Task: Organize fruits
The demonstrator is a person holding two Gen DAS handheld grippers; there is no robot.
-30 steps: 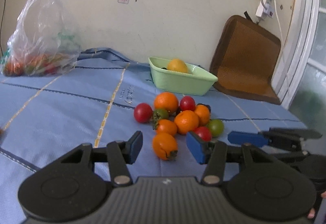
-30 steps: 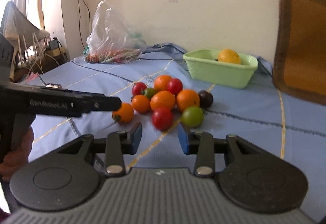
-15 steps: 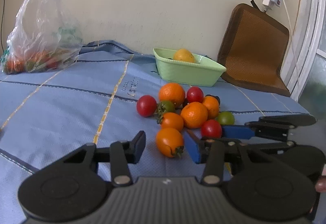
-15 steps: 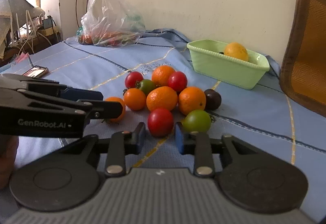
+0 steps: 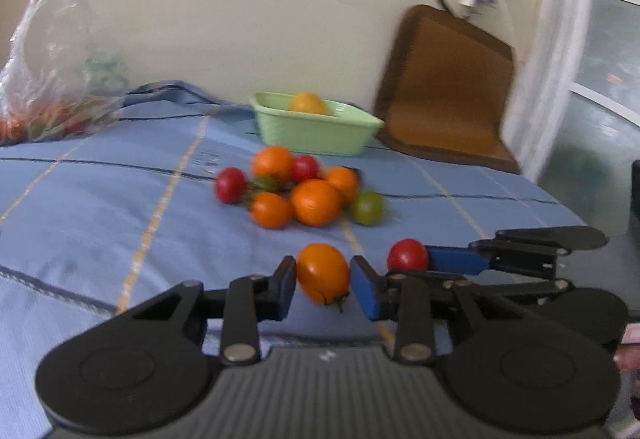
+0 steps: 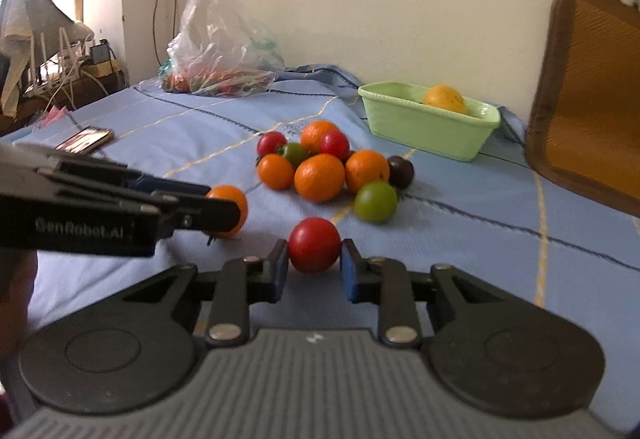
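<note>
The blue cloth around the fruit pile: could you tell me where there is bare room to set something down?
Bare blue cloth lies between the plastic bag, the phone and the fruit pile, and again right of the green tomato. Between the pile and the green tub it is crowded.

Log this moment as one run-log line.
left gripper: shut on orange tomato | right gripper: shut on red tomato | green tray: one fruit

Six round orange fruits [image 6: 319,177], three red tomatoes [image 6: 314,245], two green tomatoes [image 6: 375,202], one dark purple tomato [image 6: 401,171], one pale green plastic tub [image 6: 424,127], one clear plastic bag [image 6: 220,47], one phone [image 6: 85,140].
</note>
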